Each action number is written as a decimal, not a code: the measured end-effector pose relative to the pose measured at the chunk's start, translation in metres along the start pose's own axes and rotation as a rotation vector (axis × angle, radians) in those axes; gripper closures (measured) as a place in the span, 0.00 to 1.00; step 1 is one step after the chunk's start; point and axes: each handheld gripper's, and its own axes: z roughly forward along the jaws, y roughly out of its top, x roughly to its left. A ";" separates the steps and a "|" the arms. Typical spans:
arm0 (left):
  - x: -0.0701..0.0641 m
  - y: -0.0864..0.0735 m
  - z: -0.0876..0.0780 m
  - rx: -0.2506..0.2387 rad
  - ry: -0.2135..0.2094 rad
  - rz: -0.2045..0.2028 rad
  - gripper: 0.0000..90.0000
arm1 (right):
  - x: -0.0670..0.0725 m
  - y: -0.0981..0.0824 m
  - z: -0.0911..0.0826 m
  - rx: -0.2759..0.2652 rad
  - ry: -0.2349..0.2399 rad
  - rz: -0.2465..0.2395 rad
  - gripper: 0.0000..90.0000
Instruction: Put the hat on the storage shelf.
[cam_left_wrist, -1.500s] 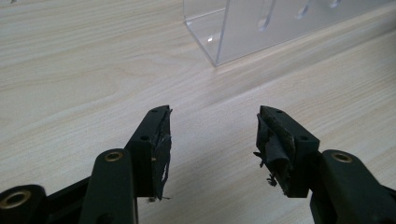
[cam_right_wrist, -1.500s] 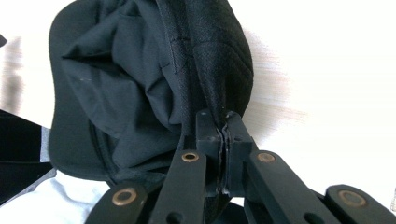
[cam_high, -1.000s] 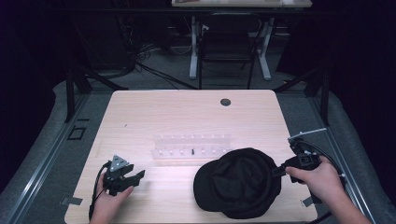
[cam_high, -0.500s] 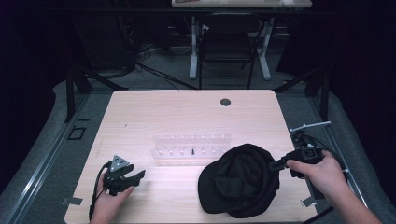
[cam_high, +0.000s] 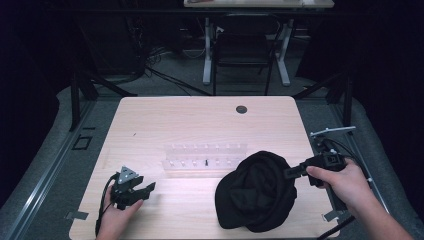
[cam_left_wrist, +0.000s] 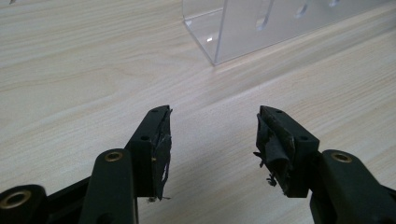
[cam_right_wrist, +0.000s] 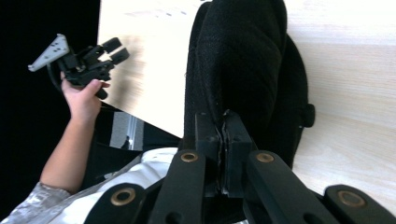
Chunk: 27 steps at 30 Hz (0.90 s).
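High view: left gripper (cam_high: 146, 189), 7 o'clock on table (cam_high: 200, 120), jaws wide apart, empty. Black cap (cam_high: 257, 190), 5 o'clock, crumpled; right gripper (cam_high: 290, 173) clamped on its edge. Clear acrylic rack (cam_high: 205, 157), centre. Grommet hole (cam_high: 241, 109), 12 o'clock.

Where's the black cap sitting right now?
In the high view, the black cap lies at the table's near right, just right of the clear rack, with the right tool clamped on its edge.
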 end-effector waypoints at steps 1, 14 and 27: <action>0.000 0.000 0.000 0.000 0.000 0.000 0.50 | 0.002 0.000 0.000 -0.010 0.011 0.003 0.97; 0.001 0.000 0.000 -0.003 -0.005 -0.007 0.47 | 0.015 -0.001 -0.006 -0.039 0.108 -0.024 0.97; 0.000 0.000 0.001 -0.002 -0.005 -0.007 0.46 | 0.029 0.002 -0.021 -0.084 0.182 -0.060 0.98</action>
